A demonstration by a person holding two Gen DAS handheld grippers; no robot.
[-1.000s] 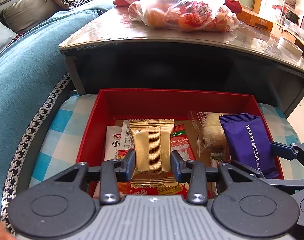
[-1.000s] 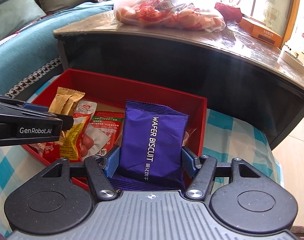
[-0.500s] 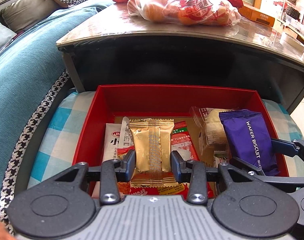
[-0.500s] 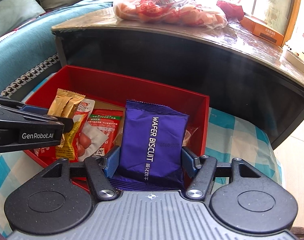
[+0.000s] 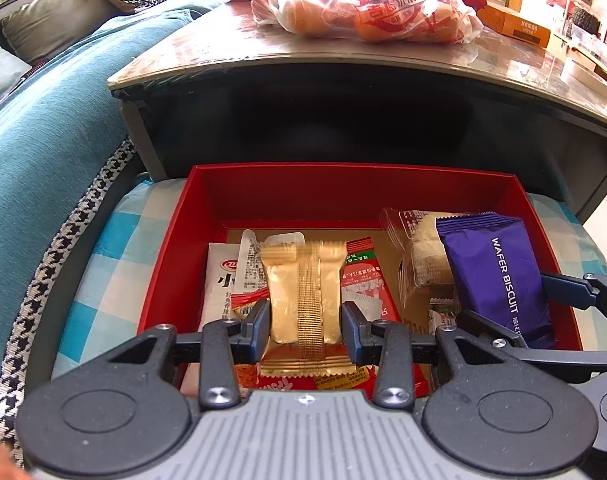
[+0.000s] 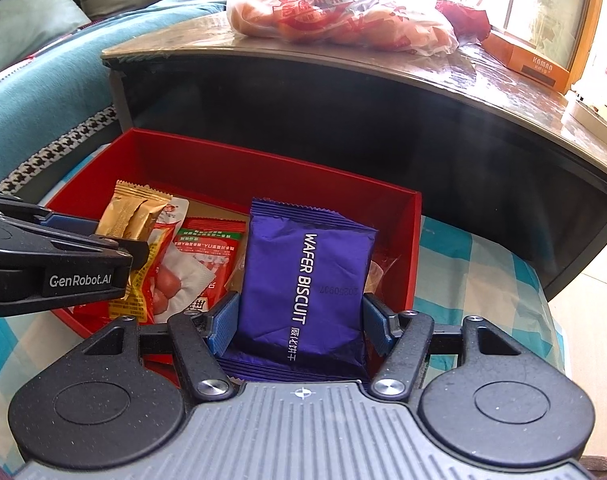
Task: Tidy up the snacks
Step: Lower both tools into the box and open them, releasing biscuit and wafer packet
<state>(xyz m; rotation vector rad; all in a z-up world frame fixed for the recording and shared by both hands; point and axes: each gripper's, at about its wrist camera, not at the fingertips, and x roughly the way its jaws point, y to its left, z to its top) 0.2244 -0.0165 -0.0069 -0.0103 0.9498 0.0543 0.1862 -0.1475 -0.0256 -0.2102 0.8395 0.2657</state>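
the open red cardboard box (image 5: 343,188) is the landmark, resting on a blue-and-white checked cloth (image 5: 103,264) in front of a dark low table (image 5: 383,112). the left gripper (image 5: 306,330) is clamped on a gold foil snack packet (image 5: 303,296), held above the box's near left part, its long axis running away from the claw toward the far wall. the right gripper (image 6: 299,320) pinches a purple foil wafer biscuit packet (image 6: 303,280) upright over the box's right side, beside a clear-wrapped cake (image 5: 423,256). each packet sits over its own side of the box, so lowering looks the likely next move.
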